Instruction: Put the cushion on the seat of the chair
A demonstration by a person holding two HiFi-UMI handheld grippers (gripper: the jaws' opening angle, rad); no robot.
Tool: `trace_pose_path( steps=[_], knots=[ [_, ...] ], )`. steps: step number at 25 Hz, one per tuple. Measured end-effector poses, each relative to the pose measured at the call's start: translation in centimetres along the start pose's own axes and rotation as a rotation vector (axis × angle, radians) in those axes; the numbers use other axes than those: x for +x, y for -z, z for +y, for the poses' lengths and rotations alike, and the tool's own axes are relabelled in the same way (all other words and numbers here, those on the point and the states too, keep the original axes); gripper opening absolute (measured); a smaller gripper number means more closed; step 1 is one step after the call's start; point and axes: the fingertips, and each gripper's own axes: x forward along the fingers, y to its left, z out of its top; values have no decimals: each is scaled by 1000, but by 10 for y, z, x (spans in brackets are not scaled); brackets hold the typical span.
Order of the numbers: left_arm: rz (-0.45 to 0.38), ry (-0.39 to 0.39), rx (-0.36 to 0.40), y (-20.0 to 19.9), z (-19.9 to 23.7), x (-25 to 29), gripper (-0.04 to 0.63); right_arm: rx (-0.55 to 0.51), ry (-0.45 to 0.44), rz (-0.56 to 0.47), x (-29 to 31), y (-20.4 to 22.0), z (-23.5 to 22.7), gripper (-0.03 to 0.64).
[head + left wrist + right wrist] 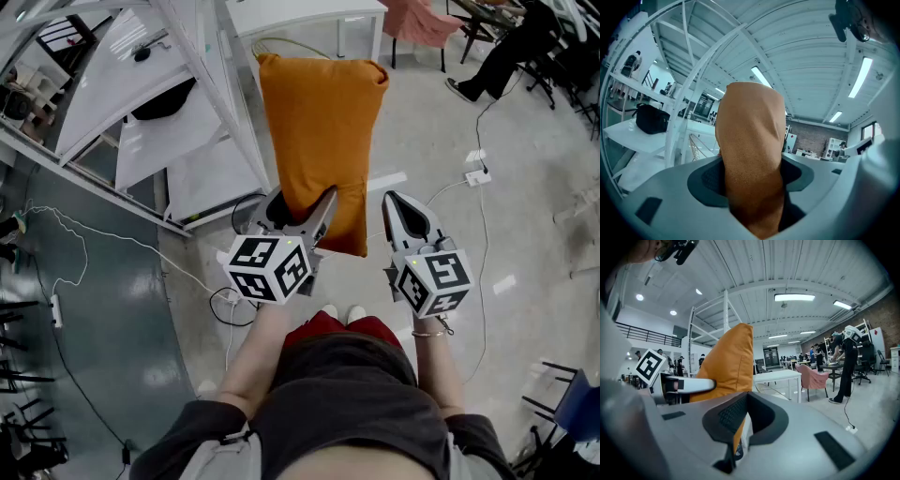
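An orange cushion [321, 141] hangs in the air in front of me, long side pointing away. My left gripper [302, 214] is shut on its near end, and in the left gripper view the cushion [751, 154] fills the gap between the pads. To the right of the cushion, not touching it, my right gripper [403, 208] has its jaws together with nothing in them. In the right gripper view the cushion [727, 364] rises to the left of the right gripper [739, 425]. A pink chair [422, 23] stands far ahead; it also shows as the pink chair [813, 378].
A white table [309, 14] stands beyond the cushion. A white shelving frame [211, 103] with a black bag runs along the left. Cables and a power strip [478, 176] lie on the floor. A seated person [511, 52] is at the far right.
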Motion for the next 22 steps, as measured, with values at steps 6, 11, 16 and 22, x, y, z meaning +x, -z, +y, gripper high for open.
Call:
trace_pose_path(
  steps=[6,11,16,22],
  knots=[
    [15,26,3,5,-3,6,313,16,9,0,2,4,-3,17],
    [15,22,3,2,1,6,313,22,27,13,5,7,-8,17],
    [15,14,-11,1,8,6,314,56,34,40,9,17,-13,18],
    [14,6,-20,3,18,6,314,81,34,44,11,24,-13,18]
  ],
)
